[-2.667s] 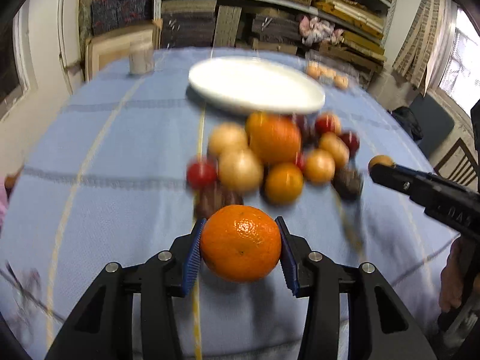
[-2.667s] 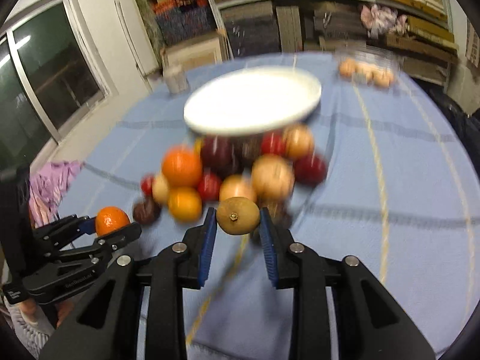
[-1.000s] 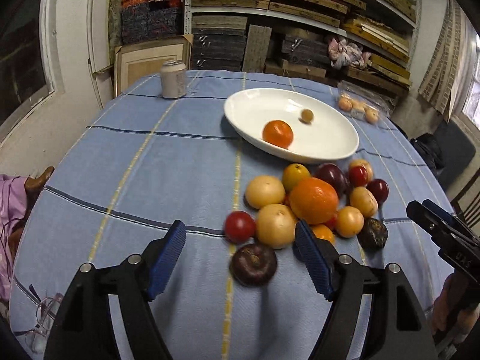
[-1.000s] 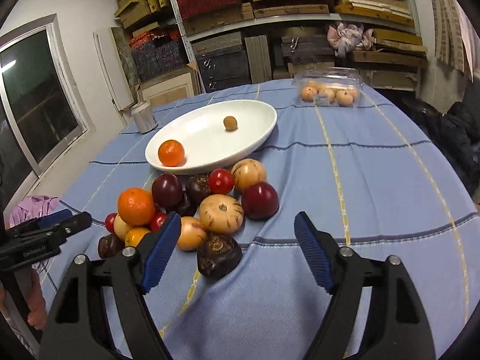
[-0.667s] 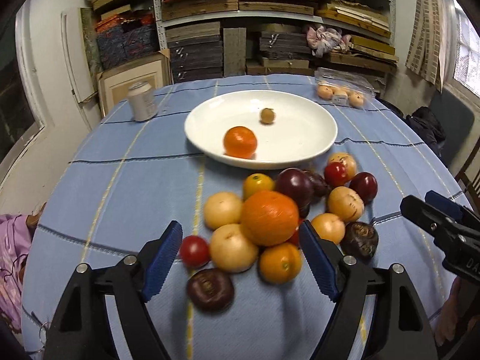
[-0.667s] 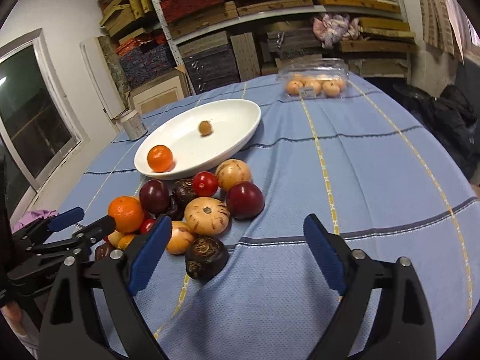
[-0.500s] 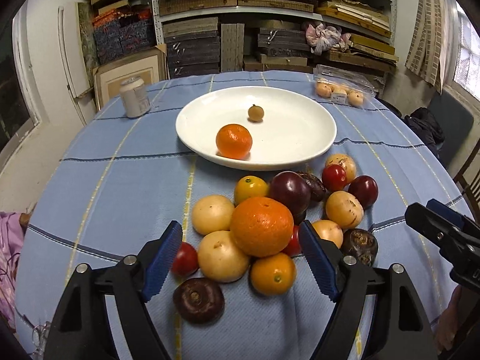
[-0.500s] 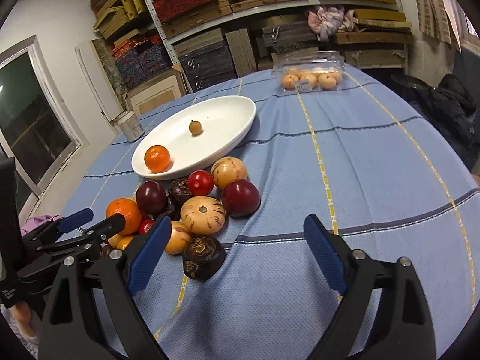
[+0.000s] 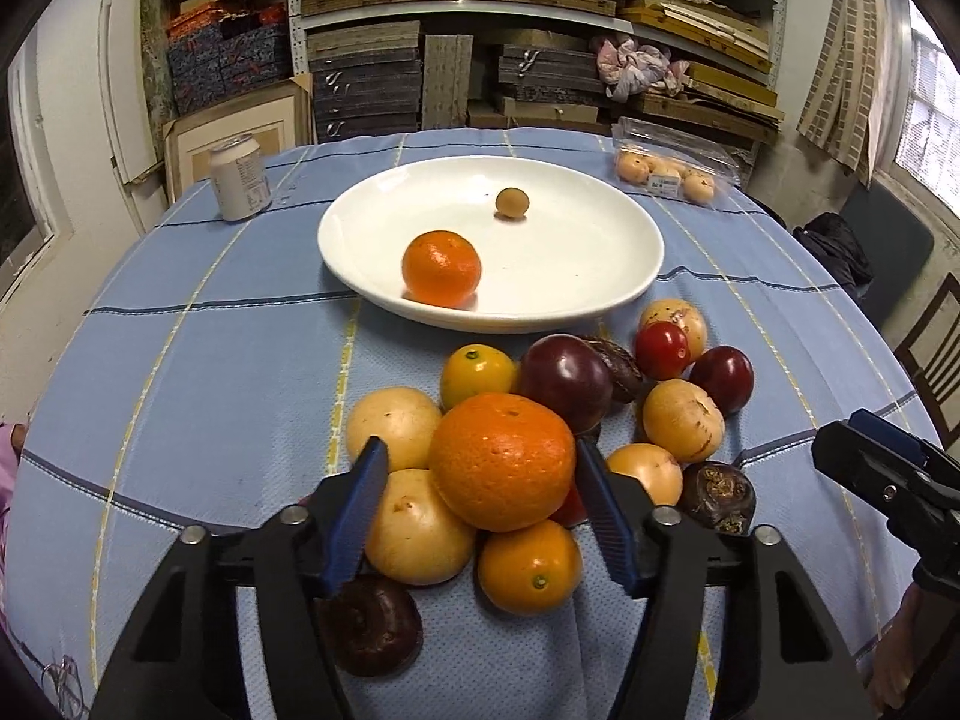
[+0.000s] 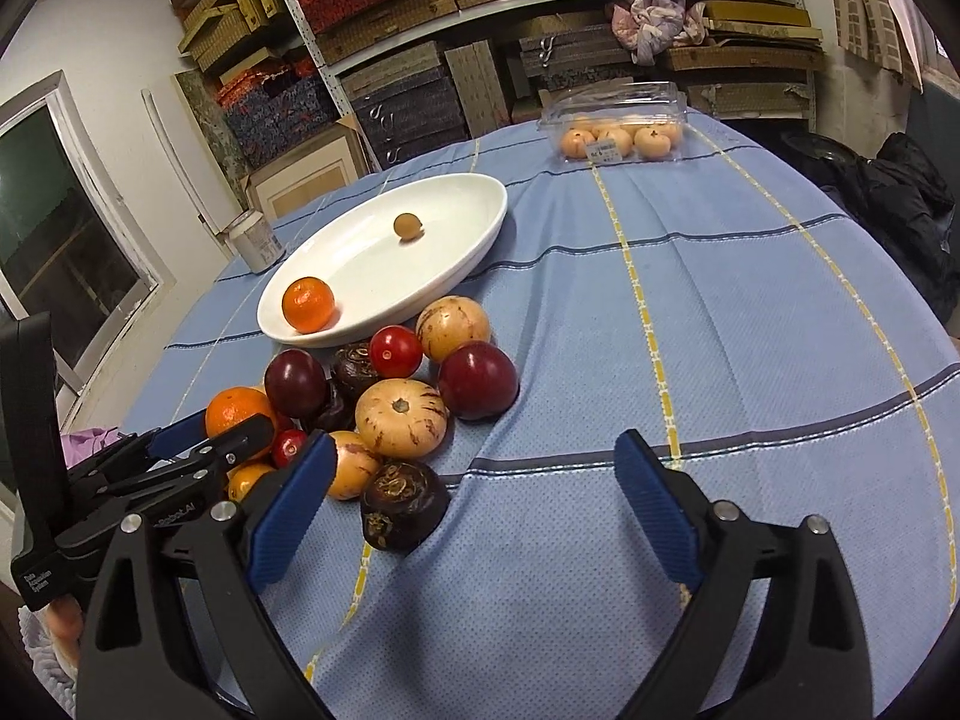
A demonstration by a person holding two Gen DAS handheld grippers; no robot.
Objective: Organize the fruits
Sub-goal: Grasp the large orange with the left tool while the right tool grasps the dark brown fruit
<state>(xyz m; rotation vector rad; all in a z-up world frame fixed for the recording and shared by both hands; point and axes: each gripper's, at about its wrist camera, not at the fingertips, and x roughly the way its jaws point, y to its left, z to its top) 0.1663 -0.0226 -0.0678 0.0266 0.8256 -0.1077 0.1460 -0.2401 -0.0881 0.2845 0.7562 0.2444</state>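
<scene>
A white plate (image 9: 600, 276) (image 10: 456, 252) holds a mandarin (image 9: 441, 269) (image 10: 308, 303) and a small brown fruit (image 9: 512, 203) (image 10: 407, 225). In front of it lies a pile of fruit on the blue cloth. My left gripper (image 9: 480, 504) is open, its blue pads on either side of the large orange (image 9: 501, 461) (image 10: 235, 411) on top of the pile, not pressing it. My right gripper (image 10: 474, 510) is open wide and empty, low over the cloth right of the pile, near a dark brown fruit (image 10: 403, 504).
A drinks can (image 9: 239, 177) stands at the back left. A clear box of pale fruit (image 9: 672, 169) (image 10: 618, 126) sits at the back right. Shelves of stacked frames stand behind the table. A chair (image 9: 930, 348) is at the right.
Both grippers let go of the mandarin and the small brown fruit, which now lie on the plate, and opened. The left gripper has since moved forward around the large orange.
</scene>
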